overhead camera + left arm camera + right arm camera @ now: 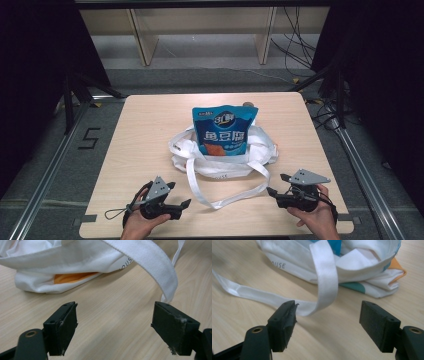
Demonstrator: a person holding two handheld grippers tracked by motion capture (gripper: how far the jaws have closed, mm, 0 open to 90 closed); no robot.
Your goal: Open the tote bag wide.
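Observation:
A white cloth tote bag (220, 161) lies crumpled at the middle of the wooden table (145, 130), and a blue snack pouch (223, 131) stands upright in it. One long white handle strap (227, 200) loops toward the near edge. My left gripper (181, 194) is near the front left, open, with bare table between its jaws (113, 320); the bag (62, 262) and strap (155, 267) lie just beyond it. My right gripper (275, 183) is at the front right, open (328, 317). The strap (324, 277) curls just ahead of its left jaw, apart from the pads.
A small round brown object (248, 104) peeks out behind the pouch. Beyond the table stands a pale wooden frame (145, 45), and cables (295, 45) trail on the floor at the back right. Metal rails (50, 165) flank the table.

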